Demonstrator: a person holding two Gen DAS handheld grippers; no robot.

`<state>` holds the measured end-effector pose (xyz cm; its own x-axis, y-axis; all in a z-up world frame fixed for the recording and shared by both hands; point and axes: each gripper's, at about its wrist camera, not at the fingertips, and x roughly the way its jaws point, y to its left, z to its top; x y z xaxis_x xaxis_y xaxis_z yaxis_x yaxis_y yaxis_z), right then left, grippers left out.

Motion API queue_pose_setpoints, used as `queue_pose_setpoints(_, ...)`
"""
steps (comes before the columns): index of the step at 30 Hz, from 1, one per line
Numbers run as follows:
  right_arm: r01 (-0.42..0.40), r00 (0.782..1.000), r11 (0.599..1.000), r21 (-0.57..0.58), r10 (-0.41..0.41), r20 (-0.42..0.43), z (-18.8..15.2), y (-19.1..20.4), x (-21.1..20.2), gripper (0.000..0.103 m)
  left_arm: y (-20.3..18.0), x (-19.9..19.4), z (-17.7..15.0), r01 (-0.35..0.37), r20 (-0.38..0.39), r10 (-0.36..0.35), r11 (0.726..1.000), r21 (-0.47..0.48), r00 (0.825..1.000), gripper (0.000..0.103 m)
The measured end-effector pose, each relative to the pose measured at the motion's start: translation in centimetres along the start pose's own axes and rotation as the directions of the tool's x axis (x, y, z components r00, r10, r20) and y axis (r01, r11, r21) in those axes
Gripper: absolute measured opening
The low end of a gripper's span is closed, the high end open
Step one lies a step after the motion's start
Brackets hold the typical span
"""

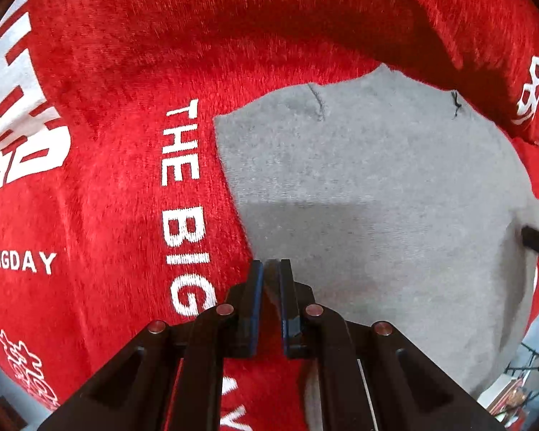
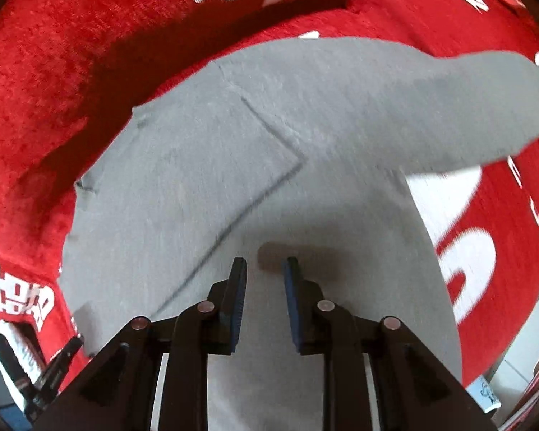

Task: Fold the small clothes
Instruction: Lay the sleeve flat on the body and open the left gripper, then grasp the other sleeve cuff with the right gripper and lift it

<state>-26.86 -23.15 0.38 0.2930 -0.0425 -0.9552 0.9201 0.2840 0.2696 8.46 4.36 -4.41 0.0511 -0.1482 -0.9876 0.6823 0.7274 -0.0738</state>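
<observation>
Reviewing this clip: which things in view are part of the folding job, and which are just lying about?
Part of the job:
grey garment, spread flat
left gripper, at the garment's edge
right gripper, over the garment

Just lying about:
red printed blanket underneath
blurred clutter past the blanket's edge

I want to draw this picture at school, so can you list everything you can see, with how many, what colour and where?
Grey garment: one, grey, spread flat on the red cover, with a square stitched patch like a pocket; one part reaches out to the right.
Red cover: one, red and plushy with white letters such as THE BIG DAY, lying under the garment.
Room clutter: too small and blurred to name, at the lower edges.
Left gripper: one, black with blue pads, fingers nearly together at the garment's edge.
Right gripper: one, black with blue pads, fingers apart above the garment.
</observation>
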Motion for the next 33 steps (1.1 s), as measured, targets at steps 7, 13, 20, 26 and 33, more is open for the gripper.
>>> queue_pose_setpoints(7, -0.034, 0.999, 0.999, 0.028, 0.034, -0.014, -2.5, -0.3, -1.9, 0.044, -1.8, -1.1, -0.7, 0.012, -0.042, -0.011, 0.999, 0.036, 0.999, 0.01)
queue_pose_setpoints(13, -0.056, 0.998, 0.998, 0.017, 0.057, -0.033, -3.8, 1.9, -1.2, 0.046, -3.0, -1.9, -1.5, 0.027, -0.047, -0.024, 0.998, 0.059, 0.999, 0.01)
queue_pose_setpoints(20, -0.073, 0.997, 0.997, -0.029, 0.072, -0.038, -5.6, 3.9, -1.1, 0.06, -4.4, -3.2, -2.4, 0.032, -0.024, -0.029, 0.993, 0.114, 0.999, 0.101)
queue_pose_setpoints(26, -0.115, 0.992, 0.993, -0.038, 0.113, -0.058, -6.0, 3.6, -0.4, 0.074, -6.2, -2.7, -2.7, -0.005, -0.026, 0.009, 0.989, 0.151, 1.0, 0.101)
queue_pose_setpoints(33, -0.164, 0.982, 0.985, -0.049, 0.158, -0.099, -4.7, 0.9, -0.2, 0.08, -9.9, -2.5, -2.3, -0.01, -0.06, 0.017, 0.993, 0.12, 0.998, 0.101)
